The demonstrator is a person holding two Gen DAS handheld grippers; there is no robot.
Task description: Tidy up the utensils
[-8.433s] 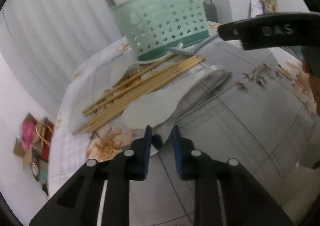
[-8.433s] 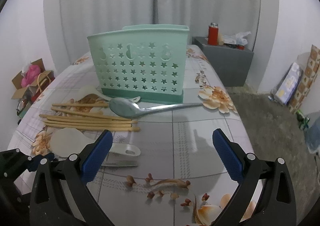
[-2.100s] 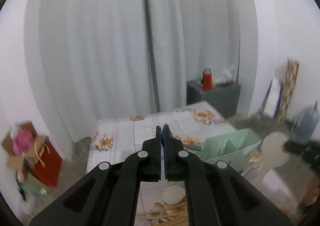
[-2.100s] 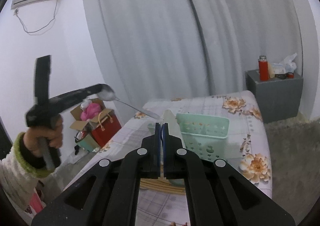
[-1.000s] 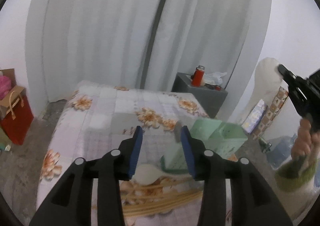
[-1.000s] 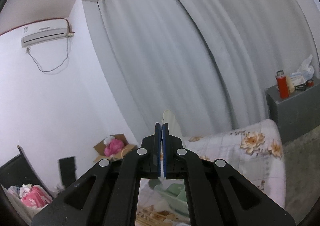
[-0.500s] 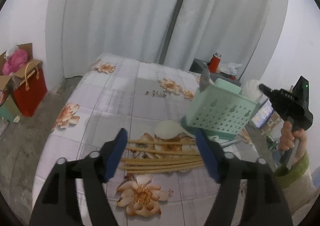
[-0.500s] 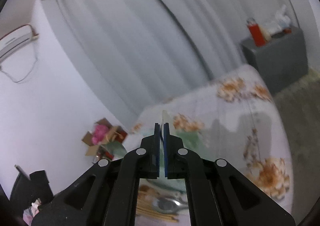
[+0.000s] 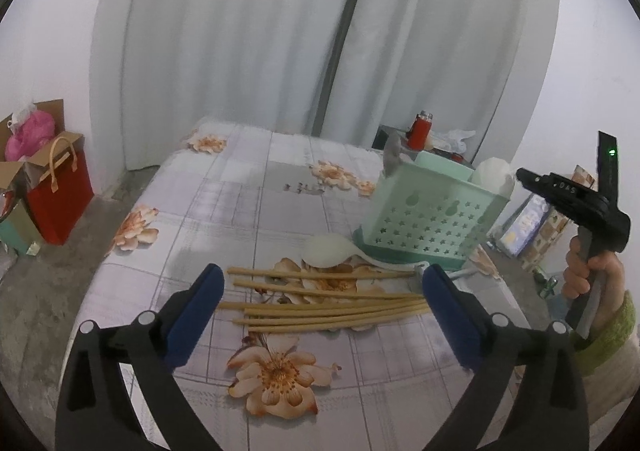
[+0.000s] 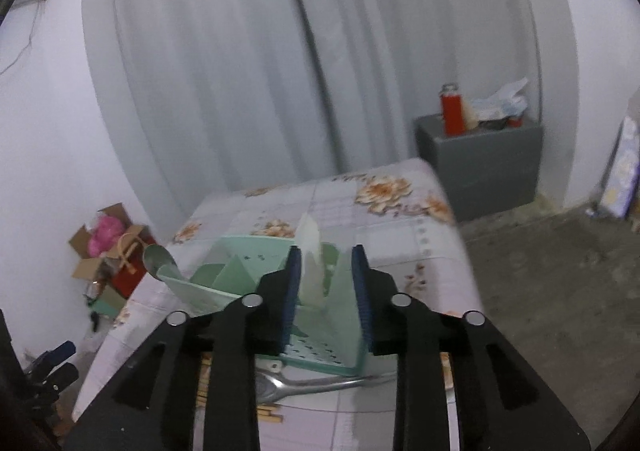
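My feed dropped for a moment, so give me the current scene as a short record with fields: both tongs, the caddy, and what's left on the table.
left tongs: open, empty, above the chopsticks
right tongs: open, above the caddy, white paddle between the fingers
caddy: mint green, upright on the table
in caddy: white paddle, metal spoon
on table: chopsticks, white spoon, metal spoon beside the caddy

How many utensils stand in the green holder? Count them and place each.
2. A metal spoon stands at the green holder's left end in the left wrist view; a white paddle stands at its right end. Shorter ones may be hidden inside.
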